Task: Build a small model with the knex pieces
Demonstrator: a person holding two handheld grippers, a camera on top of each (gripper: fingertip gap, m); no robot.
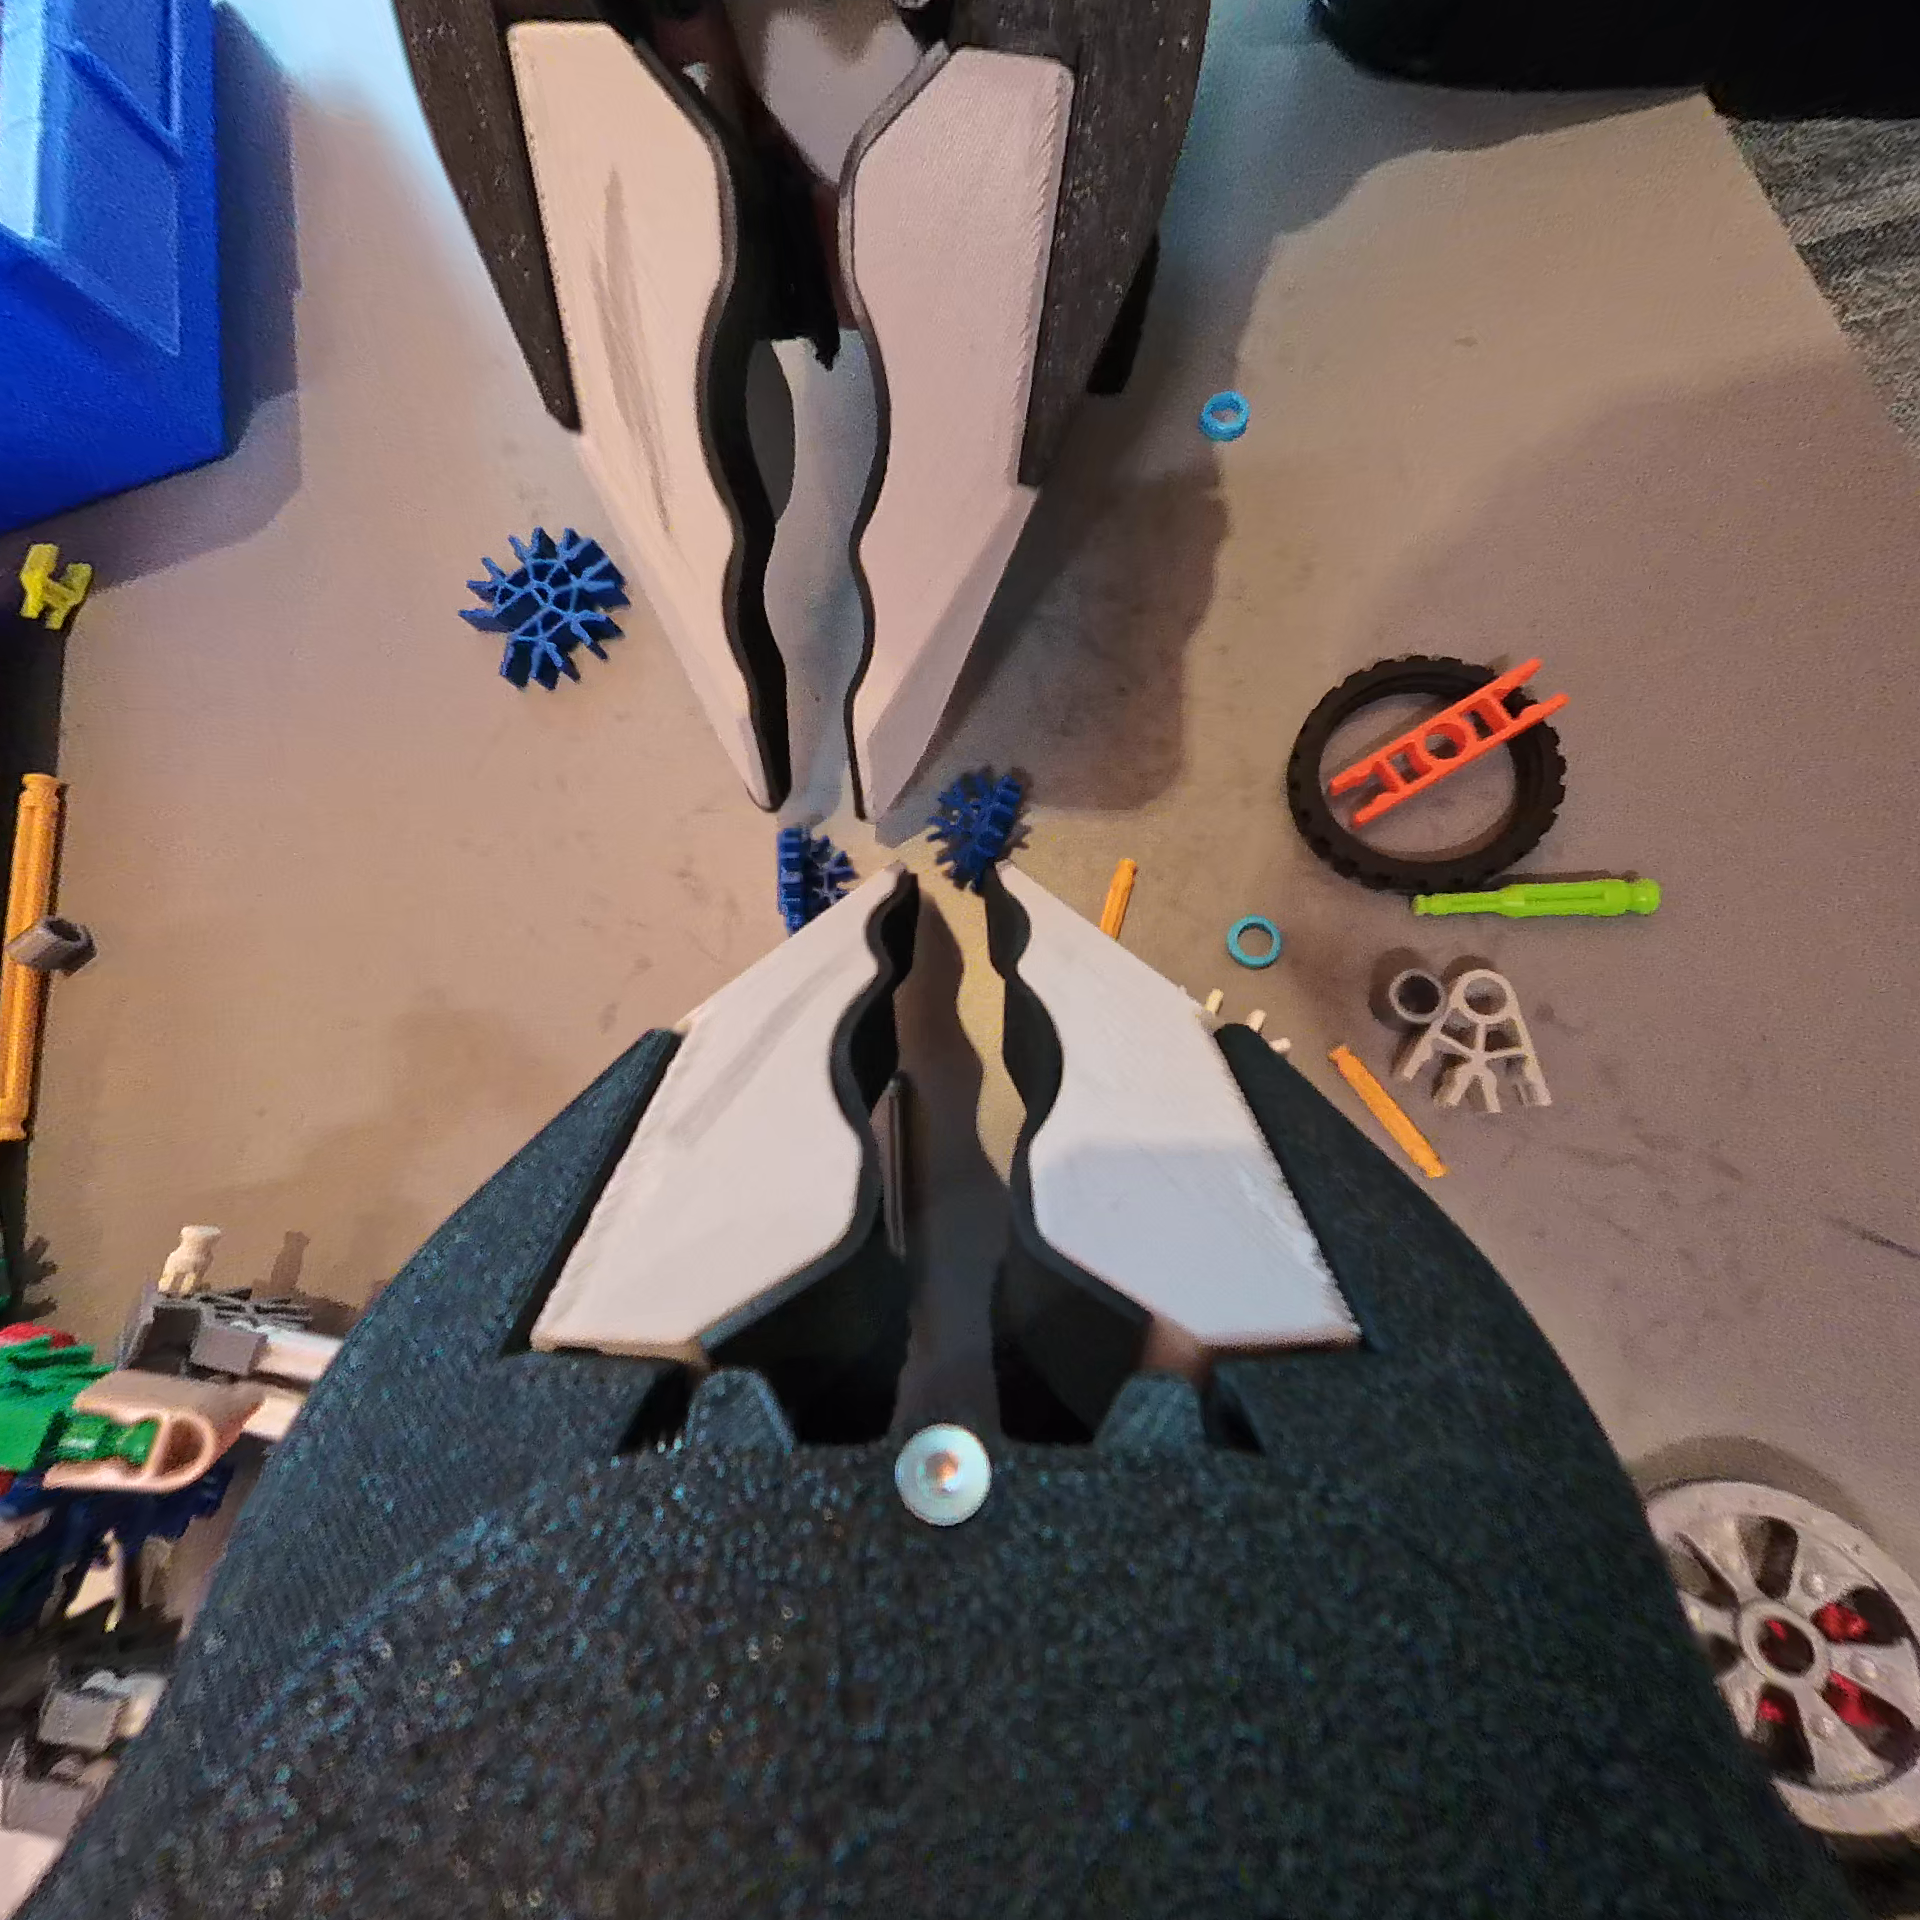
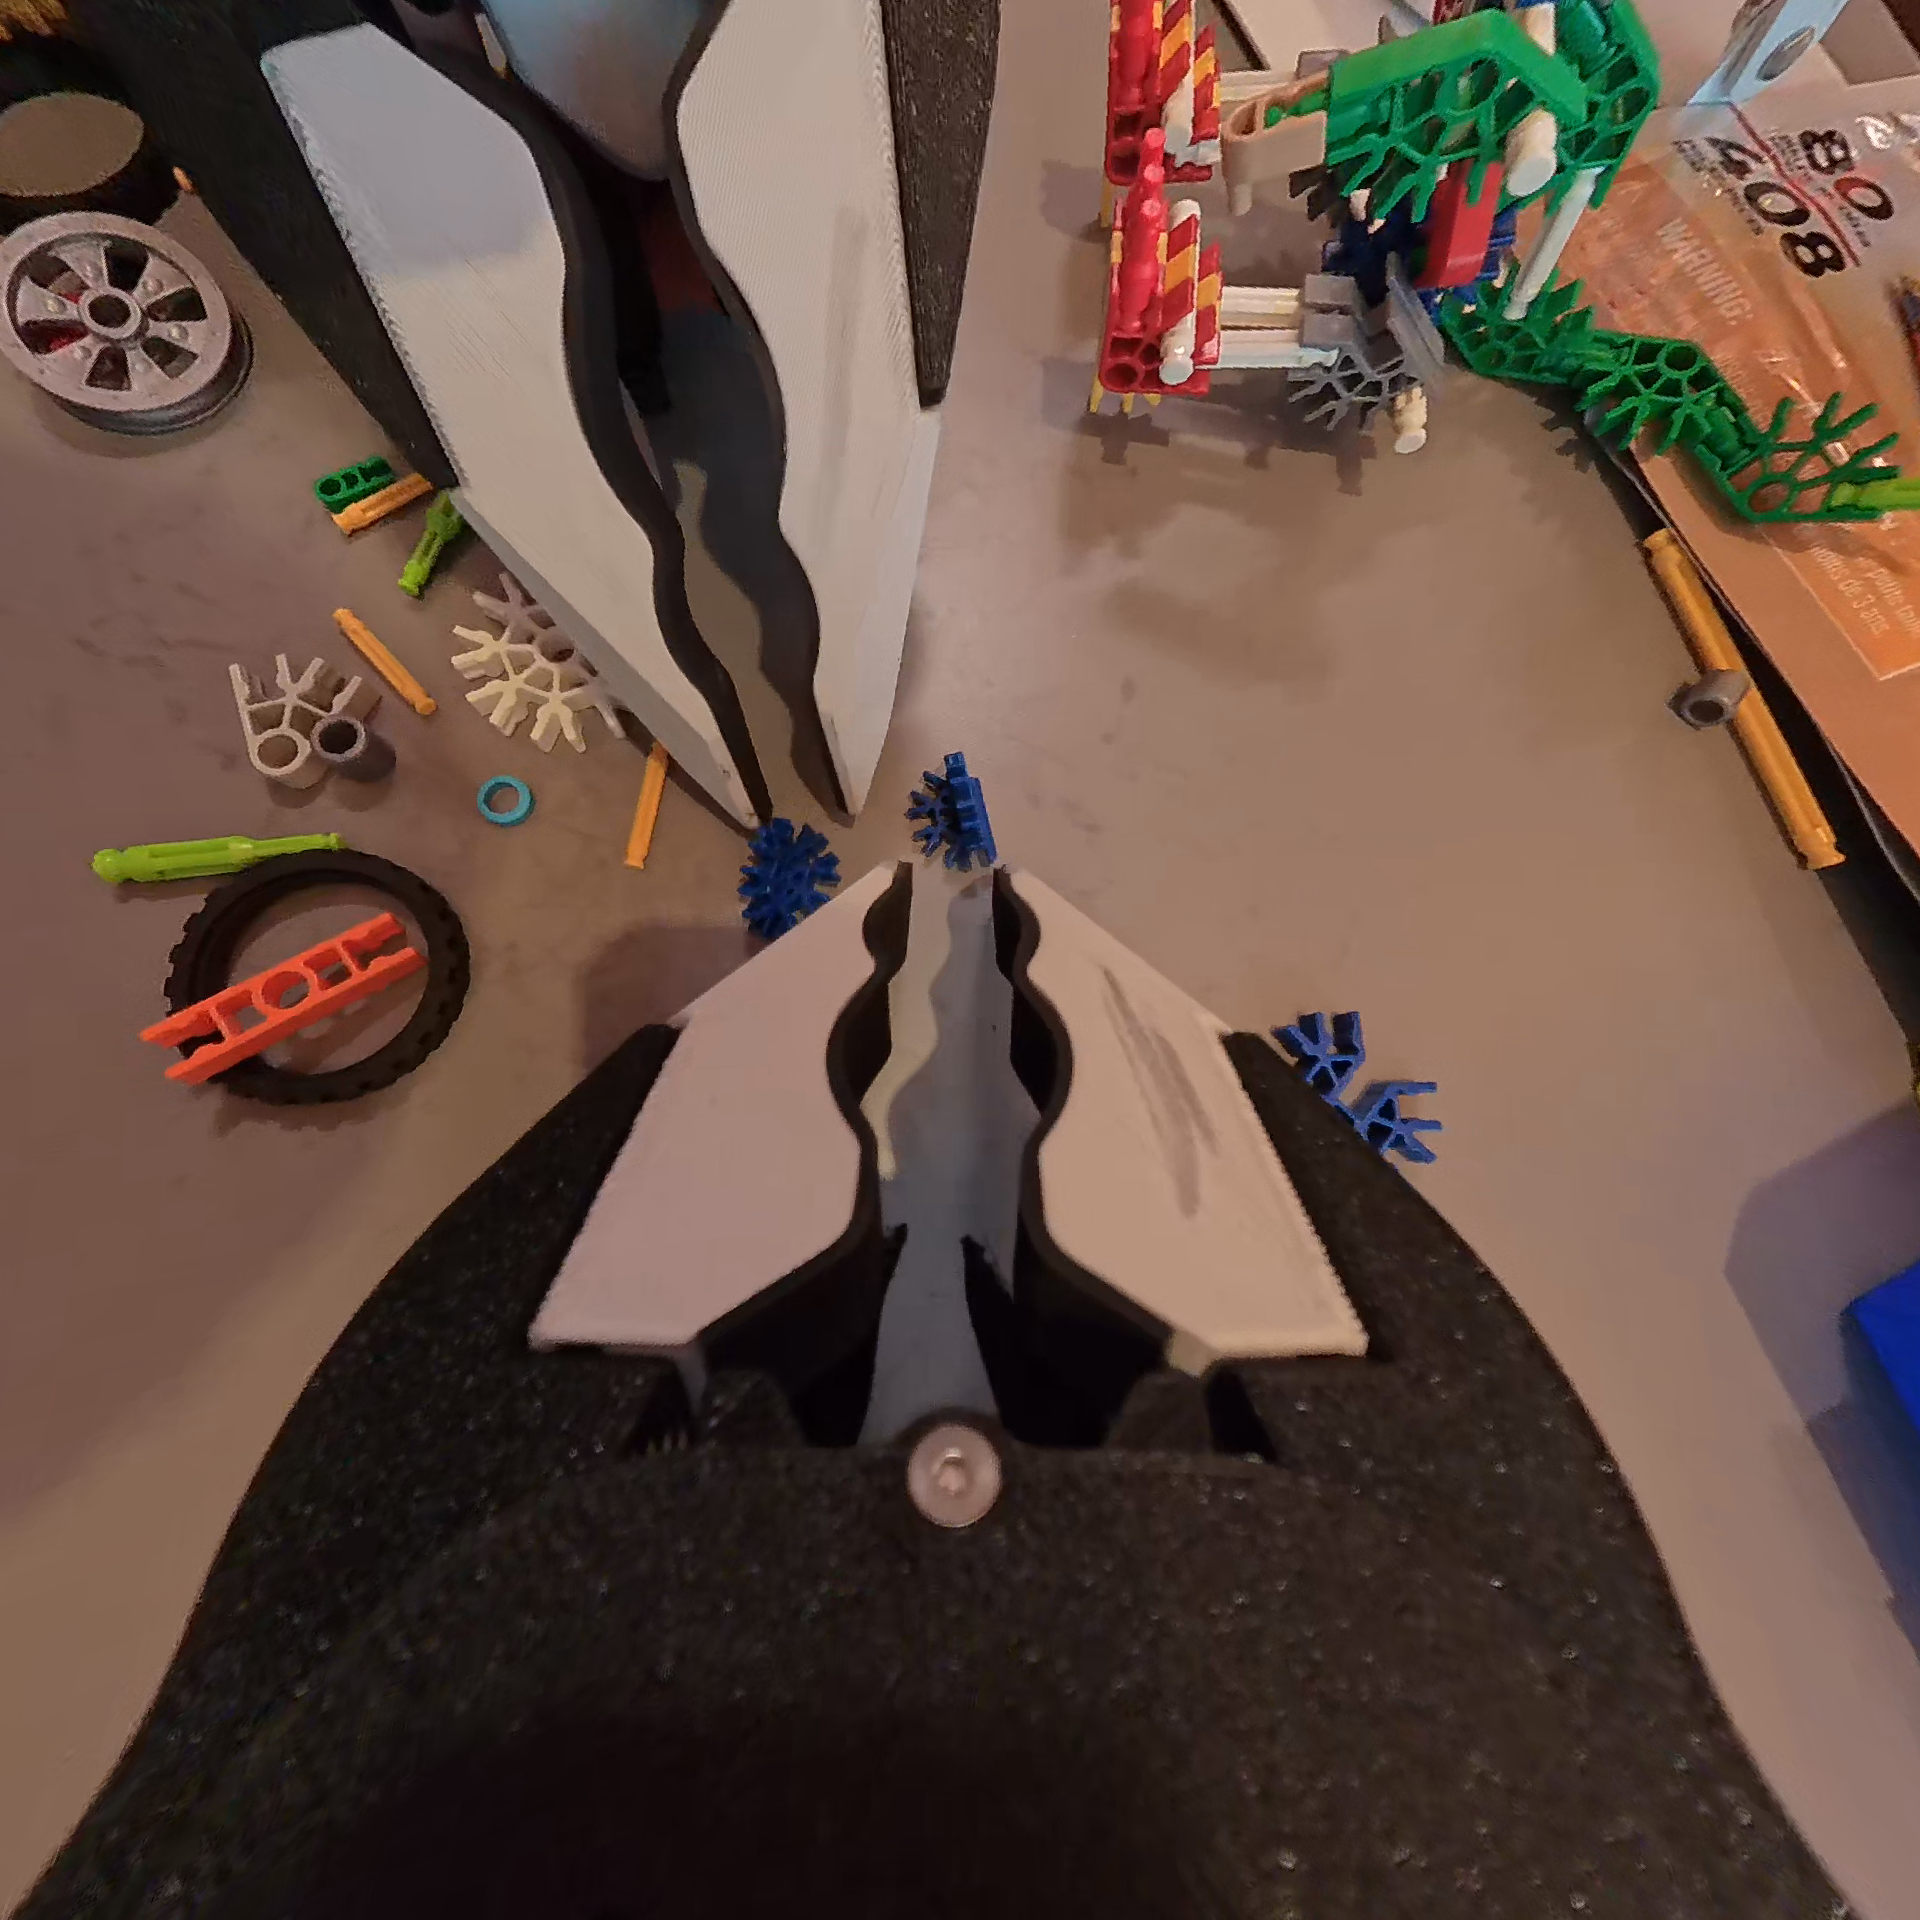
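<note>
Left wrist view: we see the left hand-held gripper (image 1: pixel 951 878) with its jaws nearly closed, pinching a blue snowflake connector (image 1: pixel 977 821) at the tips. The right hand-held gripper (image 2: pixel 951 878) comes in from the opposite side, tip to tip. Its jaws are also nearly closed, and it grips a second blue connector (image 2: pixel 956 810) edge-on. The two connectors sit just beside each other, and we can't tell whether they touch.

A third blue connector (image 1: pixel 545 608) lies loose on the grey worktop (image 1: pixel 312 935). An orange part (image 1: pixel 1449 743) lies across a black tyre (image 1: pixel 1425 774), with a lime rod (image 1: pixel 1538 899) just beside them.

For writing, the only item we see is a clear bag over an orange-brown printed sheet (image 2: pixel 1766 343) with black and white lettering, at the worktop edge. It lies under a green and red built model (image 2: pixel 1455 208). We see no brand marks on the grippers.
</note>
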